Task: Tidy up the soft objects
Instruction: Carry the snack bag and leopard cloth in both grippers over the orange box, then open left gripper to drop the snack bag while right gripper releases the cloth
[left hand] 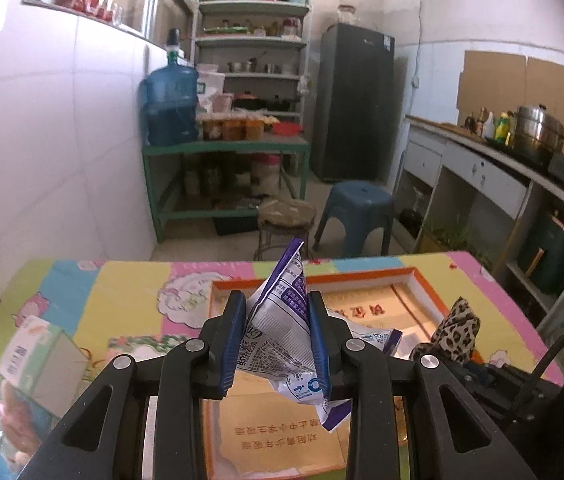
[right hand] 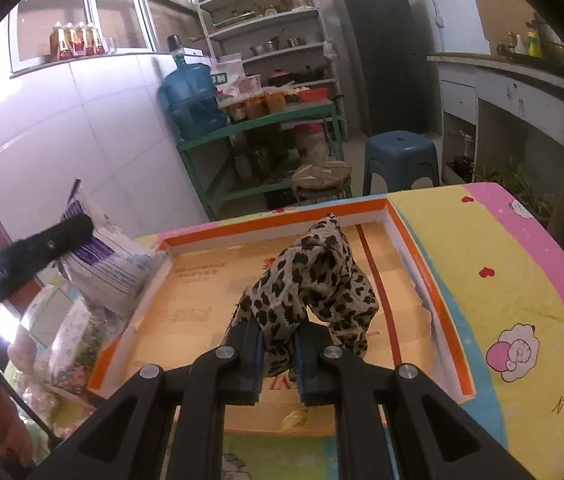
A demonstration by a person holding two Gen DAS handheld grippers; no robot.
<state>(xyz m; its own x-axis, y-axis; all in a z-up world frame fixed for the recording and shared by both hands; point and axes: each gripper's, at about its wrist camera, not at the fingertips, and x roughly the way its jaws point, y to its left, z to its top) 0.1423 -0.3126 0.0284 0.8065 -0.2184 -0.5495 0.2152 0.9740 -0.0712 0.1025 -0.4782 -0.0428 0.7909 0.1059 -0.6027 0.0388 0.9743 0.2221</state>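
Observation:
My left gripper [left hand: 278, 340] is shut on a crumpled white and purple packet [left hand: 282, 328], held above the near part of a shallow orange-rimmed cardboard box [left hand: 425, 284] on the table. In the right wrist view that packet [right hand: 110, 264] hangs at the box's left edge under a black finger [right hand: 42, 248] of the left gripper. My right gripper [right hand: 278, 356] is shut on a leopard-print cloth [right hand: 313, 280], which stands up in a bunch over the middle of the box [right hand: 393, 216]. The same cloth [left hand: 457, 332] shows at the right in the left wrist view.
A cartoon-print cover lies over the table [right hand: 501, 272]. A small green and white carton [left hand: 38, 352] and soft packs [right hand: 78, 344] lie left of the box. Beyond the table stand a blue stool [left hand: 355, 212], a round stool [left hand: 285, 216] and a green rack [left hand: 226, 148].

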